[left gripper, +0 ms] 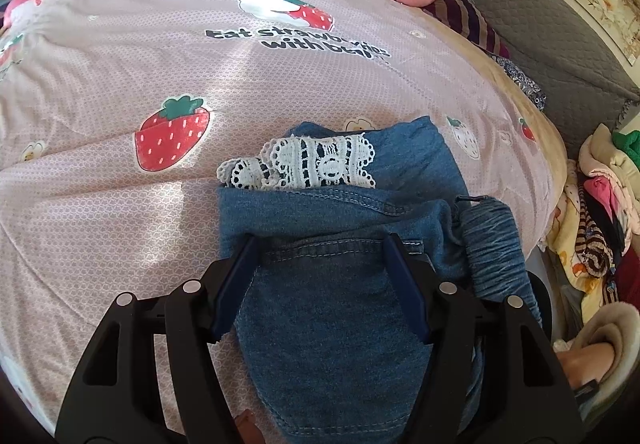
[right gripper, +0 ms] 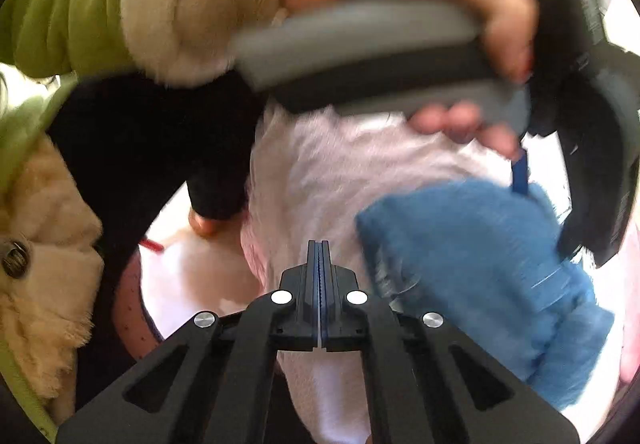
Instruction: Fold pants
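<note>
Lower centre of the left view, the folded blue denim pants with white lace trim (left gripper: pixel 336 236) lie on the pink strawberry-print bedsheet (left gripper: pixel 120 84) between the left gripper's (left gripper: pixel 320 244) spread jaws, while the right gripper (right gripper: pixel 319 244), jaws pressed together on nothing, hovers apart, so the loose fold may slump open unpinned.

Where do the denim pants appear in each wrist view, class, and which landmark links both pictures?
Left wrist: denim pants lie lower centre, running between the open left gripper and onward.
Right wrist: a blurred blue mass at lower right.
Shared landmark: the pink bedcover, seen pale under the pants.
</note>
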`<move>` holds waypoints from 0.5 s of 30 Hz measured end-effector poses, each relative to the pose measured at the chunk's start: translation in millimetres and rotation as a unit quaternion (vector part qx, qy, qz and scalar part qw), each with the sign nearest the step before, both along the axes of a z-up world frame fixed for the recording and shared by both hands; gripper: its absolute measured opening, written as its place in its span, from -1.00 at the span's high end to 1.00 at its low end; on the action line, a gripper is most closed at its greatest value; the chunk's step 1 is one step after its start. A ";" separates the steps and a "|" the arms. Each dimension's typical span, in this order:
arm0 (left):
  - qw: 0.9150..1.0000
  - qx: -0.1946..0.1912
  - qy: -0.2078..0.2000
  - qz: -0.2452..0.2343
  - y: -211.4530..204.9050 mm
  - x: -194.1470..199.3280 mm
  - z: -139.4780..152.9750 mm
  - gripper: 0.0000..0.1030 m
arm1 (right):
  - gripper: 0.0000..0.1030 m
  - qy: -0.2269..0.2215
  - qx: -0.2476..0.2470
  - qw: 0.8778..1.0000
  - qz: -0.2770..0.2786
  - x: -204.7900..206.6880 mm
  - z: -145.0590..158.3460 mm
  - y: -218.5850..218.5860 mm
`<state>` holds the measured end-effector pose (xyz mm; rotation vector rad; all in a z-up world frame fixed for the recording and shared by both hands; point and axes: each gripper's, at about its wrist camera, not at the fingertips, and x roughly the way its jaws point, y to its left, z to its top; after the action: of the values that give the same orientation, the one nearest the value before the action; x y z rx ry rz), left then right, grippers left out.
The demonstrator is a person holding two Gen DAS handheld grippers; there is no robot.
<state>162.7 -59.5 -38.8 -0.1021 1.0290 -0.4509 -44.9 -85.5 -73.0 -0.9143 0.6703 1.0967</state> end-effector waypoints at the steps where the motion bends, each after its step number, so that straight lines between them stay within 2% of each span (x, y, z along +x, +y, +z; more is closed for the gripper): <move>1: 1.000 0.001 -0.001 0.000 -0.1 -0.5 0.5 -0.10 | 1.00 0.009 0.010 1.000 -0.005 -3.6 1.0 -3.8; 4: 1.000 0.001 -0.002 0.000 -0.3 -1.2 0.6 -0.10 | 1.00 0.040 0.070 0.996 -0.037 -6.5 19.5 -15.9; 7: 1.000 0.004 -0.005 0.000 -0.8 -1.7 1.5 -0.10 | 1.00 0.047 0.153 0.984 -0.079 -4.2 44.3 -34.1; 9: 1.000 0.006 -0.007 0.001 -1.5 -2.0 1.7 -0.10 | 1.00 0.052 0.184 0.975 -0.113 6.5 55.5 -45.7; 11: 1.000 0.010 -0.009 0.002 -2.4 -2.9 1.5 -0.10 | 1.00 0.061 0.183 0.969 -0.157 22.5 52.0 -55.0; 13: 1.000 0.011 -0.011 0.004 -3.1 -4.1 1.3 -0.11 | 1.00 0.079 0.152 0.967 -0.191 35.6 36.6 -58.7; 15: 1.000 0.013 -0.013 0.005 -4.0 -4.8 1.4 -0.12 | 1.00 0.092 0.166 0.962 -0.196 33.8 36.0 -62.4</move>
<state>157.9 -63.5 -37.3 -0.0780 1.0076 -0.4280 -11.1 -148.0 -36.9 -0.3716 0.7532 0.9046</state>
